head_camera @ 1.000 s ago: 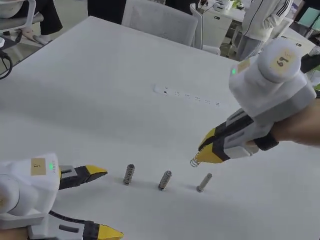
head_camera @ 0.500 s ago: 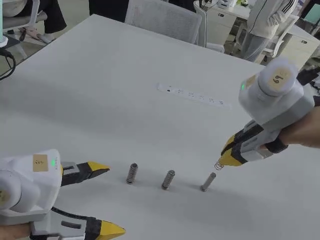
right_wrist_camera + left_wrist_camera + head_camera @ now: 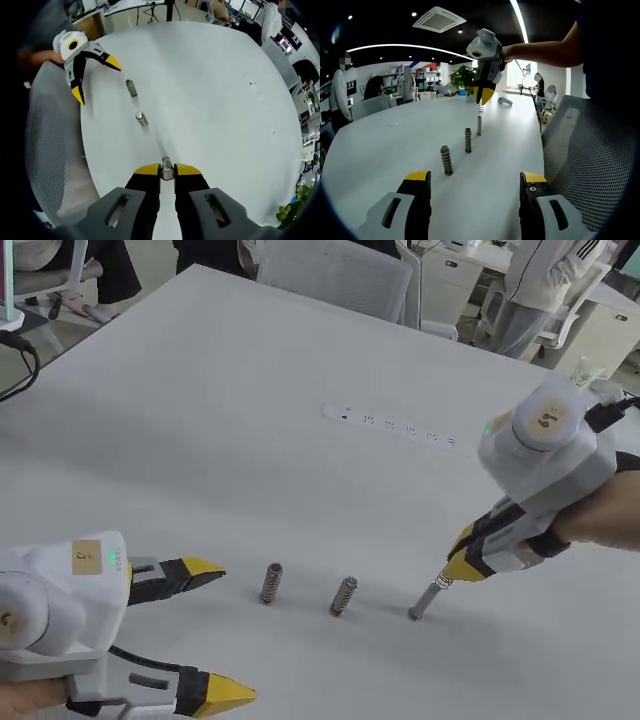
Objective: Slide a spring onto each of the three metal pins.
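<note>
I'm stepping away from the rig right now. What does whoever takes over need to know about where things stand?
Grippers: the left tool is open and holds nothing, to the left of the row. The right tool is shut on the last spring, held at the top of the third pin.
Done: the first spring and the middle spring sit on their pins, upright on the table.
Left: slide the last spring down the third pin, then release.

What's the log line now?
right gripper: shut on small metal coil spring, at tip of bare grey metal pin | other two pins: already sprung | left gripper: open
</note>
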{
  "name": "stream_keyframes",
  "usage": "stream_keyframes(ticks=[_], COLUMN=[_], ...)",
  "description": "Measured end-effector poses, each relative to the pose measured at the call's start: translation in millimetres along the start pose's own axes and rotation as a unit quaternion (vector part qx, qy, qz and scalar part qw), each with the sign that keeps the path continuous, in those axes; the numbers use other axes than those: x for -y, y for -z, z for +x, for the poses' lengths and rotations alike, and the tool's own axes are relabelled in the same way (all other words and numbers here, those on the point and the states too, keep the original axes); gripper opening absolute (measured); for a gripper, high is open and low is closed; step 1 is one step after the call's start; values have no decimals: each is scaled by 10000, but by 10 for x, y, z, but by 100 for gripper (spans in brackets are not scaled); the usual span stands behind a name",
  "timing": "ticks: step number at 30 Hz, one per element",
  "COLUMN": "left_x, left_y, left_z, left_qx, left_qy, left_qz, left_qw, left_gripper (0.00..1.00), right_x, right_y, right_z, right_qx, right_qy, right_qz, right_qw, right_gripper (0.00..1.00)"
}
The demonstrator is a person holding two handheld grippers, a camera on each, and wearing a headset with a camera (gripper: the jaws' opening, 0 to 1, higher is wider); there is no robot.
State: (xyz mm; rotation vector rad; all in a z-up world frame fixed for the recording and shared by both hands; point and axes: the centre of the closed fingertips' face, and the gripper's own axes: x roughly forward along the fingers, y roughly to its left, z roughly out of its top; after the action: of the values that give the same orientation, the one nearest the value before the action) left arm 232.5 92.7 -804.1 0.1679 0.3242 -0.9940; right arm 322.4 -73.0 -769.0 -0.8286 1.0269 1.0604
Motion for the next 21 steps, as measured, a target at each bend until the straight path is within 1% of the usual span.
stream_keyframes(ticks=[4, 14, 21], left_x=[-5, -12, -9], left_y=[-5, -8, 1], left_z=[-3, -14, -21], left_qx=[-17, -27, -46], left_qy=[-5, -12, -12], left_qz=[18, 25, 25], left_qw=[10000, 10000, 10000], left_gripper=[68, 67, 66], right_x=[10, 20, -8], right_y=[22, 33, 52], right_z=[38, 81, 151], right_qx=[-27, 10, -32], right_qy=[-1, -18, -81], right_qz=[21, 66, 103], right_qw=[10000, 10000, 9999], right_gripper=[7, 7, 7])
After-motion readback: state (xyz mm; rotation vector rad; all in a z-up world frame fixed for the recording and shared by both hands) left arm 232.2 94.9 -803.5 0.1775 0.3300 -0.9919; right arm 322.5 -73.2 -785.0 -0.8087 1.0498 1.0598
